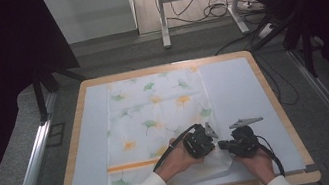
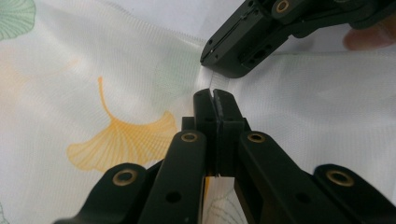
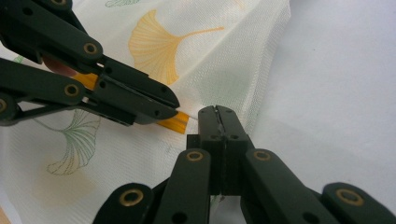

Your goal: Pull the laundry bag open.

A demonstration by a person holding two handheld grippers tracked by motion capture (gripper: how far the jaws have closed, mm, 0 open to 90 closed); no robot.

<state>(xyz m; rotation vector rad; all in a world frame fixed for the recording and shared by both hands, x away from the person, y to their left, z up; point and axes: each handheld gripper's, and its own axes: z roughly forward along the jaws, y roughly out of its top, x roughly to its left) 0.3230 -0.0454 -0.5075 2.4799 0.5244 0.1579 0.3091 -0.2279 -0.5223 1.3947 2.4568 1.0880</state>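
Observation:
A thin white cloth (image 1: 156, 114) printed with green and orange ginkgo leaves lies spread on a pale mat (image 1: 238, 90). An orange stripe (image 1: 129, 166) runs across its near end. Both grippers meet at the cloth's near right corner, which is rumpled and slightly raised. My left gripper (image 1: 214, 145) (image 2: 213, 95) is shut, with a sliver of cloth (image 2: 116, 93) pinched between its tips. My right gripper (image 1: 223, 146) (image 3: 215, 113) is shut too, on the cloth's edge (image 3: 233, 56). The two tips nearly touch, and each gripper view shows the other gripper close by (image 2: 219, 60) (image 3: 163, 105).
The mat lies on a wooden table (image 1: 73, 138) with a raised rim. Bare mat (image 1: 251, 108) stretches right of the cloth. Beyond the table are a white desk frame (image 1: 162, 17), floor cables (image 1: 219, 9) and dark stands (image 1: 44, 82). Metal rails (image 1: 32, 165) run along both sides.

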